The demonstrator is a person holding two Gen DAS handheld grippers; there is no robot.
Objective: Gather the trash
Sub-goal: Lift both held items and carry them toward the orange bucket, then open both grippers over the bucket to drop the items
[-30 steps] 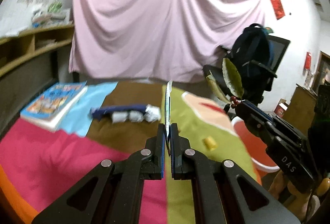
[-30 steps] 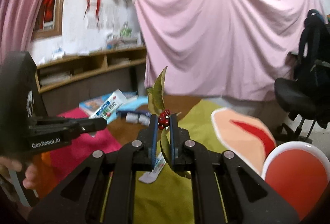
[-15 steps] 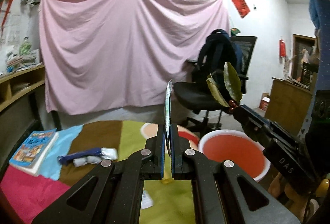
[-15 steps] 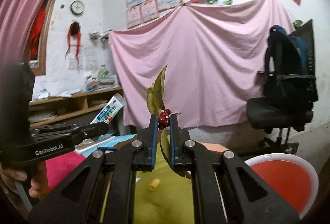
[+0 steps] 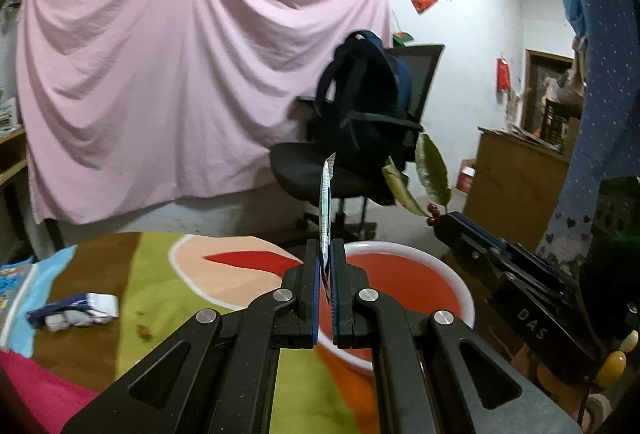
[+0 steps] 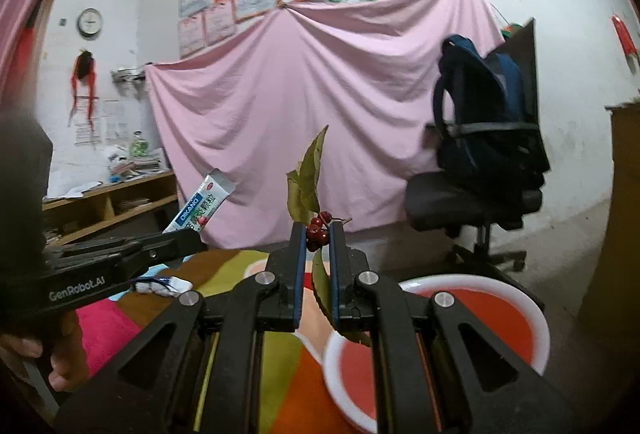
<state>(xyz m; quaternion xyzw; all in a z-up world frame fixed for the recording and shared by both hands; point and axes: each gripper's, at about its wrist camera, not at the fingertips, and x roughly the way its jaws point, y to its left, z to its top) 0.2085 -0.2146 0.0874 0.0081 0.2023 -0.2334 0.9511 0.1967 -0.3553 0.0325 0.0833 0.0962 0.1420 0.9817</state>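
Note:
My left gripper [image 5: 325,254] is shut on a thin white sachet [image 5: 325,202] that stands edge-on above the jaws; in the right wrist view the sachet [image 6: 202,204] shows its printed face. My right gripper [image 6: 317,234] is shut on a leafy sprig with red berries [image 6: 310,178]; it also shows in the left wrist view [image 5: 430,178]. A red basin with a white rim [image 5: 460,290] stands just past the table's right edge, below and ahead of both grippers, and also shows in the right wrist view [image 6: 520,314].
A blue-and-white crumpled wrapper [image 5: 76,312] lies on the multicoloured tablecloth [image 5: 160,282] at left. A black office chair with a dark backpack [image 5: 360,114] stands behind the basin. A wooden cabinet [image 5: 516,186] is at right, shelves [image 6: 104,202] at left.
Both grippers have swung right, away from the table's middle, towards the red basin, each still holding its item. The book has almost left the view.

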